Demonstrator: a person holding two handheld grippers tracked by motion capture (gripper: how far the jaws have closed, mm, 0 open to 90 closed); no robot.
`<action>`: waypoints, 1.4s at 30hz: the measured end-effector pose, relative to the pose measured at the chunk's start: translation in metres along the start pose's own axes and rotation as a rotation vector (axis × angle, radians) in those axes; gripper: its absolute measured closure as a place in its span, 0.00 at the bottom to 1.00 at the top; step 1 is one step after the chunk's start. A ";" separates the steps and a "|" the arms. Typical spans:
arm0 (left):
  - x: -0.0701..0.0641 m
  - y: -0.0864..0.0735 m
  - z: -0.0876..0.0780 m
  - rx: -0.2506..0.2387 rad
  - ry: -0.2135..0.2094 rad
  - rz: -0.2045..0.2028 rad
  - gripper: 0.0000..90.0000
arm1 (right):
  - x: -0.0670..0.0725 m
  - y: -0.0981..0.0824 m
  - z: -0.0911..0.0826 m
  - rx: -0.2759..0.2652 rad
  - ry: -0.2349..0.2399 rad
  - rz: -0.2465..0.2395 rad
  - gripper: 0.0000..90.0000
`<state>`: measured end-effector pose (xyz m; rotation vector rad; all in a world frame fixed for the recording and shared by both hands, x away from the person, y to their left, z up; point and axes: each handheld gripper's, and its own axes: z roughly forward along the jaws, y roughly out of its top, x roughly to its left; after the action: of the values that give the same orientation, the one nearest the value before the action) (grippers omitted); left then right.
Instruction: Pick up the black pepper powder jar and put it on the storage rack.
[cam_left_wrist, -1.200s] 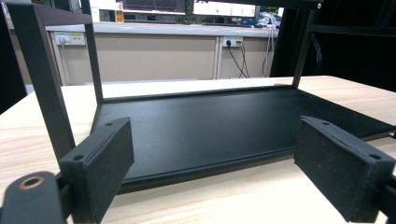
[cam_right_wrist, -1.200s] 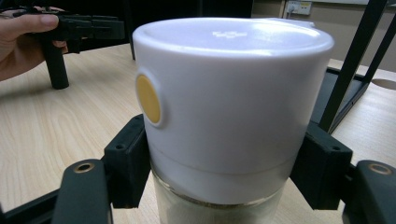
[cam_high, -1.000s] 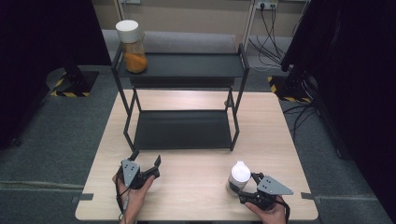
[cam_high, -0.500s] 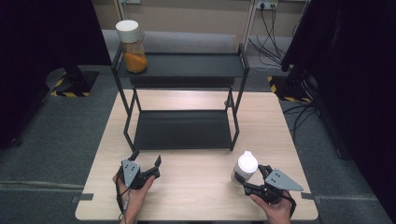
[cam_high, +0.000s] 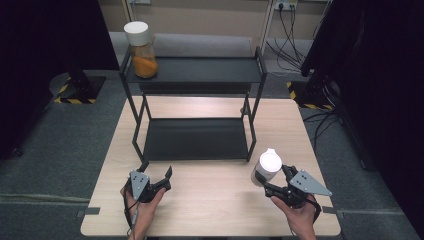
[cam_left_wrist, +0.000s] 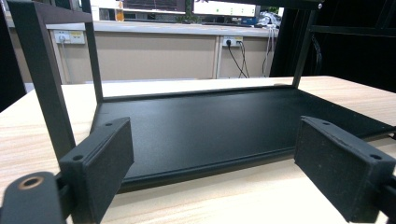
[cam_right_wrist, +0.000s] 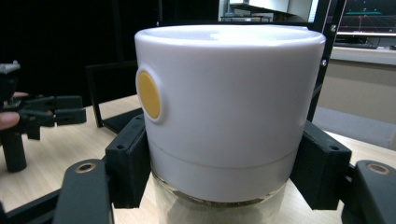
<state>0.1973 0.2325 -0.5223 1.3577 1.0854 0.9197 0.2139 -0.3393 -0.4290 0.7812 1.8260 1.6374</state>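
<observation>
Plainly unlabelled, white-lidded jar (cam_right_wrist: 224, 116) sits clamped in right hand-held gripper (cam_high: 274, 182); left hand-held gripper (cam_high: 162, 180) gapes wide.

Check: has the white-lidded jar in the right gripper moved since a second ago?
Yes. The white-lidded glass jar, clamped in the right gripper, has risen off the wooden table, and now overlaps the black metal shelf rack's front corner.
</observation>
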 end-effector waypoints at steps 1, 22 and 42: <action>0.000 0.000 0.000 0.000 -0.001 0.000 0.13 | 0.000 0.001 0.001 -0.004 -0.001 -0.001 0.34; 0.001 0.000 0.000 -0.001 0.000 -0.006 0.13 | -0.007 0.037 0.015 -0.060 -0.020 -0.016 0.34; 0.000 0.000 0.000 0.002 -0.001 0.000 0.13 | -0.013 0.063 0.025 -0.084 -0.029 -0.029 0.34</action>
<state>0.1975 0.2325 -0.5220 1.3597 1.0856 0.9181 0.2444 -0.3269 -0.3680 0.7340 1.7289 1.6647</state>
